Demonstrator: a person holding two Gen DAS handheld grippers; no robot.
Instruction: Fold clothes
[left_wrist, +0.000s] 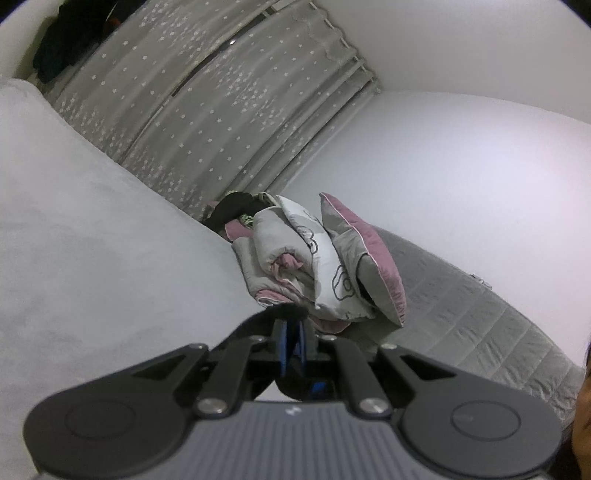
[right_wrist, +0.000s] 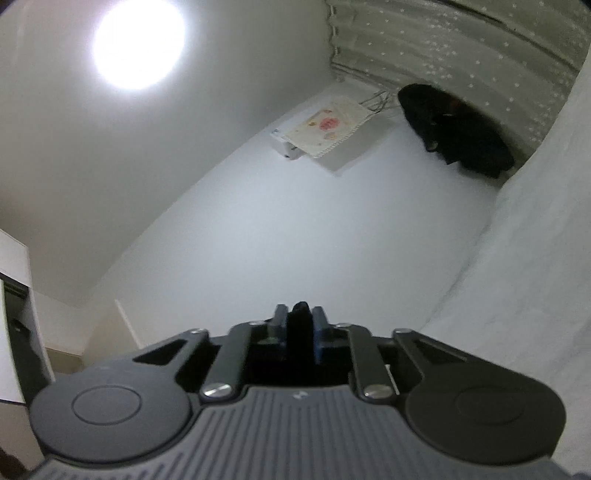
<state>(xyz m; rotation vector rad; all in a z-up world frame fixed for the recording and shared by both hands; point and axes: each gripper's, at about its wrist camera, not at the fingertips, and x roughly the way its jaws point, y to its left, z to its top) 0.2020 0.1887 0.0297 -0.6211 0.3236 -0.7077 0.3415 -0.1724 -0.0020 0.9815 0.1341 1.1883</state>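
Progress: early, no fold seen | both my left claw (left_wrist: 291, 325) and right claw (right_wrist: 300, 317) pinched dark cloth (right_wrist: 299, 314) | pale grey fleece garment (left_wrist: 92, 240) hung raised, left of the bedding pile (left_wrist: 314, 266).

Right gripper (right_wrist: 299, 325) tilted up toward a white wall, jaws closed on a strip of black cloth (right_wrist: 300, 332) pinched between blue pads. Ceiling lamp (right_wrist: 138, 42) glaring at upper left, cloth-draped wall unit (right_wrist: 325, 125) mid-frame, dark garment (right_wrist: 454, 131) hanging beside star-patterned grey curtain (right_wrist: 498, 55). Pale fabric (right_wrist: 524, 266) filling the right edge.
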